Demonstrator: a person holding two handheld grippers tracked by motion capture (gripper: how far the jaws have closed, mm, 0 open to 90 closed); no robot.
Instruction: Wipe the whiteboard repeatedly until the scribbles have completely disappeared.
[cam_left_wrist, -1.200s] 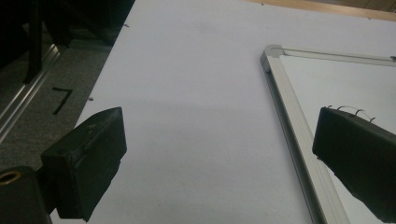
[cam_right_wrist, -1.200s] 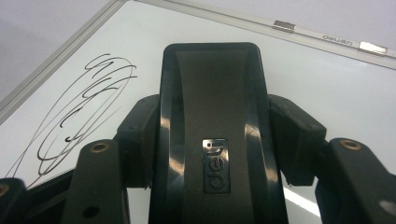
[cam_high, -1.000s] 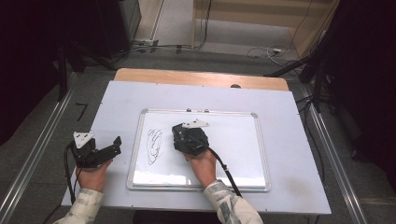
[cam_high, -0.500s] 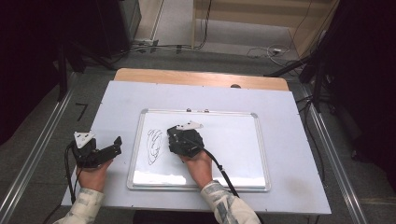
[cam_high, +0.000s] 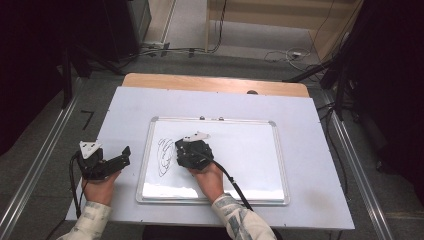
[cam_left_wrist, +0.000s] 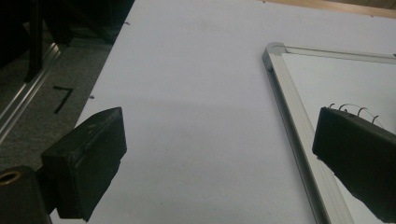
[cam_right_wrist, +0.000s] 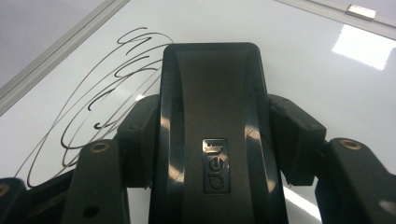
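A white whiteboard (cam_high: 250, 155) with a silver frame lies flat on the table. A black scribble (cam_high: 164, 152) marks its left part. My right gripper (cam_high: 187, 150) rests on the board just right of the scribble, shut on a black board eraser (cam_right_wrist: 212, 74) that presses flat on the surface. In the right gripper view the scribble (cam_right_wrist: 93, 107) runs under the eraser's left side. My left gripper (cam_high: 122, 156) sits on the table left of the board, open, with nothing between its fingers (cam_left_wrist: 88, 154). The board's frame (cam_left_wrist: 289, 116) passes between its jaws.
The board lies on a pale tabletop (cam_high: 130, 110) with a wooden strip (cam_high: 210, 82) along the far edge. Two small clips (cam_high: 211, 118) sit on the board's far frame. Dark floor, cables and metal rails surround the table.
My right gripper has slid a little to the left with the eraser, closer onto the scribble. The left gripper has stayed where it was.
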